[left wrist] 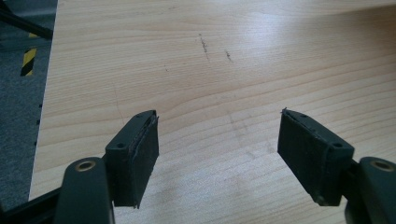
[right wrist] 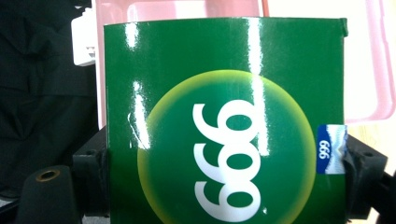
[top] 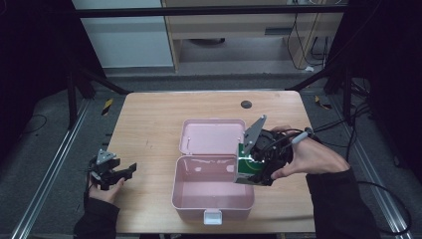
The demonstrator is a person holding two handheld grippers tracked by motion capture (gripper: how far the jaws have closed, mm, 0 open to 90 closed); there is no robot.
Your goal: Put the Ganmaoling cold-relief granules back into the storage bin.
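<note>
Your left tool (left wrist: 219, 154) rests near you at the counter's left edge, its jaws spread wide with nothing between them. Beneath it lies only pale wood-grain laminate, smooth apart from a few dark scuffs.

Your right tool (top: 259, 167) is clamped on the green carton (right wrist: 224, 121), one jaw on each side wall. It is a glossy cardboard box with sharp, square edges. Its face carries a yellow-green disc with white numerals, and a small blue label sits on the right edge by the jaw. The sheen suggests a slippery surface, so keep the squeeze firm but not crushing; thin card dents easily.

You appear to be at the placing step: the carton hangs at the right rim of the open pink box (top: 179, 196), partly over its cavity. That box is moulded plastic with rounded corners, a white latch (top: 212, 217) at the near wall and its lid (top: 211, 137) folded flat behind.

Next, the move calls for shifting the carton further left over the hollow, lowering it until it sits on the floor, then widening the jaws without catching the pink wall.

Beyond it, the counter (top: 149, 114) runs bare to a dark round cable port (top: 246, 104).
</note>
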